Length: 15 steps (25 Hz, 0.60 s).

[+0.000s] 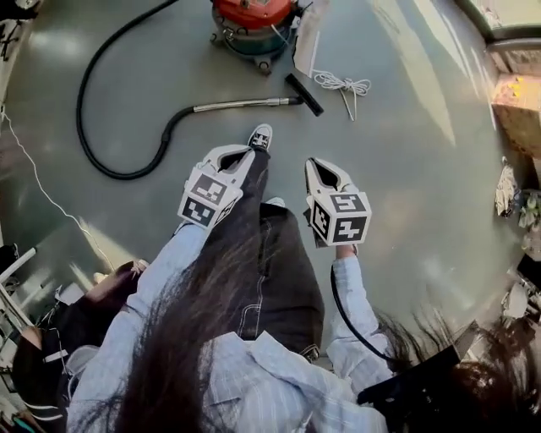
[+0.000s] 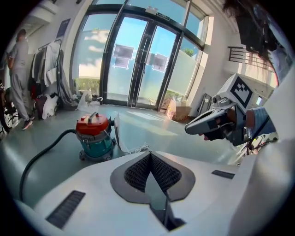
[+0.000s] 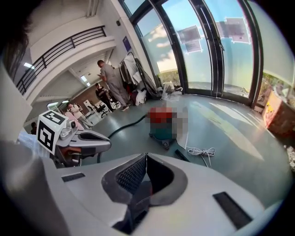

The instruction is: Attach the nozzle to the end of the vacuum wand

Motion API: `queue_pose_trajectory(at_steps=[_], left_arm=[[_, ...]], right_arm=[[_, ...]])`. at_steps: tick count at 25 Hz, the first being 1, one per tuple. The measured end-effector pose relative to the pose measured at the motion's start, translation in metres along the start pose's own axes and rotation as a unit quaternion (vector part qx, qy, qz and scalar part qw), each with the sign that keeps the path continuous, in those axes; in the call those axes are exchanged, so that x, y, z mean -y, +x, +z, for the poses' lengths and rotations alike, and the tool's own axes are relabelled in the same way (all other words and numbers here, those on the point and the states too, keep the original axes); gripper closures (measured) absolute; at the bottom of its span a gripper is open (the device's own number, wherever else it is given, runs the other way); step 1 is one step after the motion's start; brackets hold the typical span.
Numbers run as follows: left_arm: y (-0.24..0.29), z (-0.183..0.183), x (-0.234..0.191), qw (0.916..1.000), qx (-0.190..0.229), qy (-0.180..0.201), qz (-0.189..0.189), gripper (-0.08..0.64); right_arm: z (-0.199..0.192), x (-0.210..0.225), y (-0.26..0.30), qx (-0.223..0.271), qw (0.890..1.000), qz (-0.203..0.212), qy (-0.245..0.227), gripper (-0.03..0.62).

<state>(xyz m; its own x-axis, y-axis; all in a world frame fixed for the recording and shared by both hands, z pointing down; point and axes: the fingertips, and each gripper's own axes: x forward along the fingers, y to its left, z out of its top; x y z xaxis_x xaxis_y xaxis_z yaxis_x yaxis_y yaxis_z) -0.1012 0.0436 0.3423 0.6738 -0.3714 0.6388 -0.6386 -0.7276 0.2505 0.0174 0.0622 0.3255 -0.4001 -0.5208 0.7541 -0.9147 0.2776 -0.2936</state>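
The red and teal vacuum cleaner (image 1: pixel 254 25) stands on the grey floor at the top of the head view. Its black hose (image 1: pixel 93 127) loops left and runs into the metal wand (image 1: pixel 241 104). The black nozzle (image 1: pixel 303 93) lies across the wand's right end; whether they are joined I cannot tell. My left gripper (image 1: pixel 247 155) and right gripper (image 1: pixel 314 163) are held side by side high above the floor, well short of the wand. Both are shut and empty. The left gripper view shows its closed jaws (image 2: pixel 150 154) and the vacuum (image 2: pixel 94 136); the right gripper view shows its own (image 3: pixel 145 156).
A coiled white cord (image 1: pixel 342 83) lies just right of the nozzle. A cardboard box (image 1: pixel 517 110) and clutter line the right edge. Someone sits low at the left (image 1: pixel 51 338). Glass doors (image 2: pixel 138 60) stand behind the vacuum, with a person (image 2: pixel 18 78) by a clothes rack.
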Motion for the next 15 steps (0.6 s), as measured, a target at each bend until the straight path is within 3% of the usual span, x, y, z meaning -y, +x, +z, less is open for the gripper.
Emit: queue_pose_trajectory(at_steps=[3, 7, 15], left_arm=[[-0.05, 0.023, 0.039, 0.9996, 0.03, 0.001, 0.002, 0.555], [-0.117, 0.024, 0.075, 0.9978, 0.055, -0.035, 0.014, 0.555], [-0.201, -0.004, 0.087, 0.9934, 0.078, -0.073, 0.043, 0.555]], right_arm=[[0.006, -0.021, -0.061, 0.017, 1.0, -0.002, 0.008, 0.583], [-0.004, -0.053, -0.118, 0.016, 1.0, -0.007, 0.01, 0.583], [-0.038, -0.11, -0.147, 0.001, 1.0, -0.005, 0.018, 0.583]])
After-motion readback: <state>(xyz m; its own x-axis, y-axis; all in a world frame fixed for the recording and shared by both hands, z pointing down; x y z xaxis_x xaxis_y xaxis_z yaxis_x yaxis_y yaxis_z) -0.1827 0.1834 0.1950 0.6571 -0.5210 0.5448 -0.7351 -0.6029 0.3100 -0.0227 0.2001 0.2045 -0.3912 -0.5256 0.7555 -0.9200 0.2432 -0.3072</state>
